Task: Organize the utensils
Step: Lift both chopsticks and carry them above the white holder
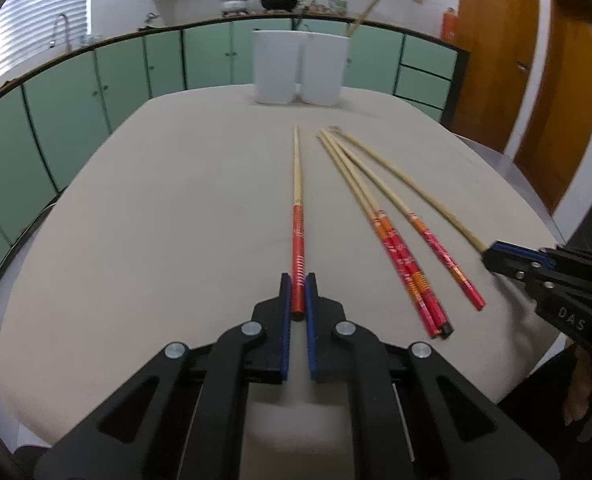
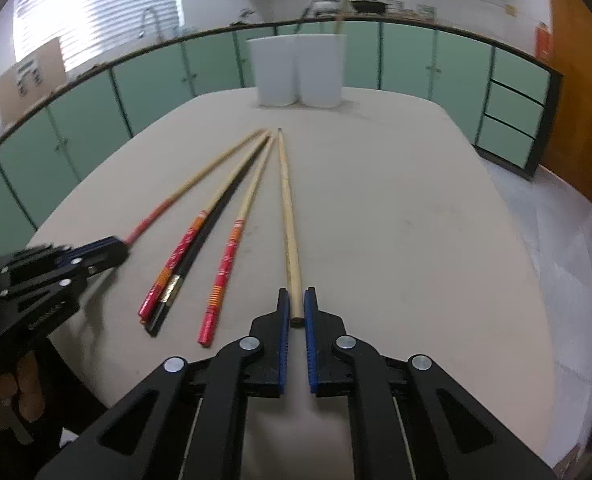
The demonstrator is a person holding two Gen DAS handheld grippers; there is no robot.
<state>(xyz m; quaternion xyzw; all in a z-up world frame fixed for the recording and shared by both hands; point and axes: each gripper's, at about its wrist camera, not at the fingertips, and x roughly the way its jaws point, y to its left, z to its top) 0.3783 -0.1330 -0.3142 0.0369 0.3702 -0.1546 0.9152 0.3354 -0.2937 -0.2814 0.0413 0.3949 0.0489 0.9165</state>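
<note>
Two grips set: left tongs [image 1: 299, 294] clamped on the red-handled chopstick [image 1: 297, 216], right tongs [image 2: 297, 307] clamped on the plain wooden chopstick [image 2: 288, 216], both sticks lying mid-desk [image 1: 156, 208], pointing at the white holders [image 1: 299, 66] by the far edge. Judgement: lift level, keep tips clear of the three loose chopsticks [image 1: 399, 248] between. Holder interiors hidden; one stick already stands inside.

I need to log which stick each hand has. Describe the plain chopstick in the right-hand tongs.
The plain chopstick is a long, bare, wood-coloured stick with no paint or bands, tapering towards its far tip. It lies flat on the beige table, pointing at the two white containers. The right tongs are shut on its thick near end. It lies beside the painted chopsticks, apart from them.
</note>
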